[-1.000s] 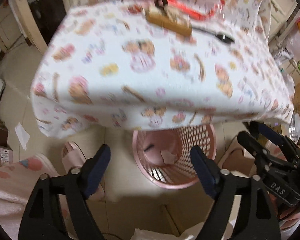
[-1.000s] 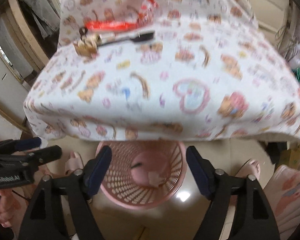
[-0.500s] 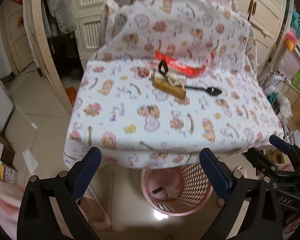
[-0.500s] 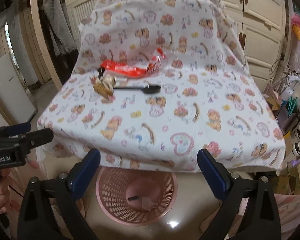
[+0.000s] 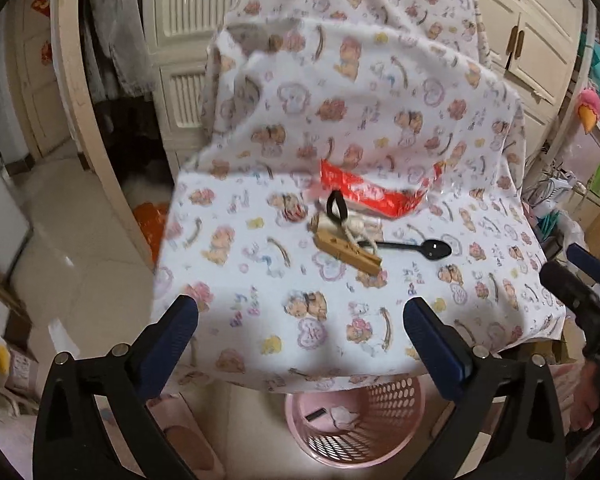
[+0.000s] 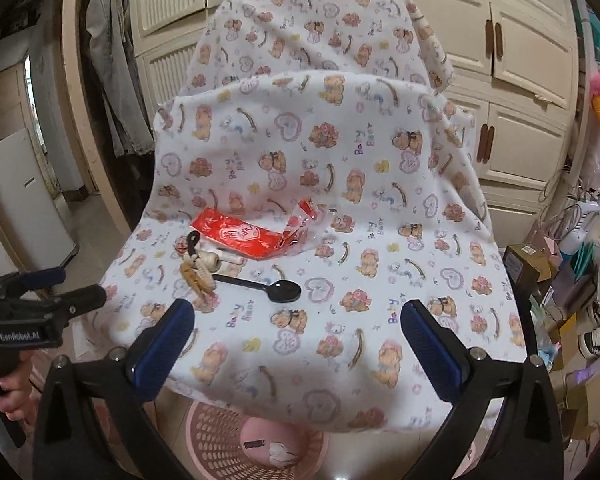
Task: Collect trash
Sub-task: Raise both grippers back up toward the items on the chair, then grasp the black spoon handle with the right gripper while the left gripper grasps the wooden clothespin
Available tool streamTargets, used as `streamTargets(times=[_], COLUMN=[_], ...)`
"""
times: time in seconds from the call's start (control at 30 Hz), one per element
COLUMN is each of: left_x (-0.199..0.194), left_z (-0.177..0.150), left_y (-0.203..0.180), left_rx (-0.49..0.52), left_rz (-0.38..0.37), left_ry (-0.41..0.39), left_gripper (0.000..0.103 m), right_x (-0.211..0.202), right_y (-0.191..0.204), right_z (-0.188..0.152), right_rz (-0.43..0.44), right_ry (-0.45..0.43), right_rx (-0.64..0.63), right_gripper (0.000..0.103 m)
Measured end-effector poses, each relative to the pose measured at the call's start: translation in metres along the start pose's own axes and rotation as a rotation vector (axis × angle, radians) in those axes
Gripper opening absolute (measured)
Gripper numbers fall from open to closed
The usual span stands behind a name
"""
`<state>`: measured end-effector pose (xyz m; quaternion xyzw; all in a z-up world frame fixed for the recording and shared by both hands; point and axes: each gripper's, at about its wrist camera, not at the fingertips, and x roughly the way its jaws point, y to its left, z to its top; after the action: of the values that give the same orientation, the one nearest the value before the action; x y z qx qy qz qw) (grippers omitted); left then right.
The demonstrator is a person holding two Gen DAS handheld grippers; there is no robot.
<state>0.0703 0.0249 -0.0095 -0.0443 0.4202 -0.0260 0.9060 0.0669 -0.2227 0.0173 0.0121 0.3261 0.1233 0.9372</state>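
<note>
— Grippers changed since earlier?
— Left gripper (image 5: 300, 322) and right gripper (image 6: 298, 320) have just been opening; both gape wide, empty, now raised above the pink basket (image 5: 396, 440).
— Trash?
— Red wrapper (image 6: 240, 236) and black spoon (image 6: 276, 288) lie near the cloth-covered table's (image 6: 420, 240) far-left corner, beside a wooden clothespin (image 5: 348, 250).

Pink basket (image 5: 364, 432), red wrapper (image 6: 240, 236), black spoon (image 6: 276, 289), bear-print cloth (image 6: 340, 184)
</note>
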Motion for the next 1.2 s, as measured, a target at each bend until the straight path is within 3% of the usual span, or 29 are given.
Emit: streamTargets(times=[0.1, 0.27, 0.43, 0.6, 0.73, 0.93, 1.03, 1.2], left_x=[0.014, 0.025, 0.043, 0.058, 0.064, 0.070, 0.068, 0.063], left_z=[-0.002, 0.001, -0.001, 0.003, 0.003, 0.000, -0.001, 0.000], left_y=[-0.003, -0.013, -0.016, -0.016, -0.016, -0.009, -0.004, 0.001], left_rx=[-0.003, 0.033, 0.038, 0.001, -0.009, -0.050, -0.080, -0.090], left_rz=[-0.017, 0.021, 0.035, 0.004, 0.015, 0.024, 0.012, 0.018], left_ry=[0.051, 0.023, 0.024, 0.041, 0.047, 0.066, 0.066, 0.053], left_gripper=[0.102, 0.102, 0.102, 0.102, 0.102, 0.102, 0.102, 0.102], right_x=[0.016, 0.044, 0.075, 0.109, 0.121, 0.137, 0.142, 0.138], right_y=[-0.005, -0.015, -0.020, -0.016, -0.014, -0.008, -0.005, 0.005], right_z=[0.004, 0.012, 0.012, 0.007, 0.005, 0.006, 0.006, 0.001], right_rz=[0.018, 0.088, 0.099, 0.113, 0.119, 0.095, 0.113, 0.167], right_ry=[0.030, 0.083, 0.122, 0.194, 0.210, 0.222, 0.226, 0.241], right_rx=[-0.008, 0.019, 0.034, 0.062, 0.085, 0.093, 0.094, 0.063], right_gripper=[0.103, 0.102, 0.087, 0.060, 0.052, 0.030, 0.008, 0.003])
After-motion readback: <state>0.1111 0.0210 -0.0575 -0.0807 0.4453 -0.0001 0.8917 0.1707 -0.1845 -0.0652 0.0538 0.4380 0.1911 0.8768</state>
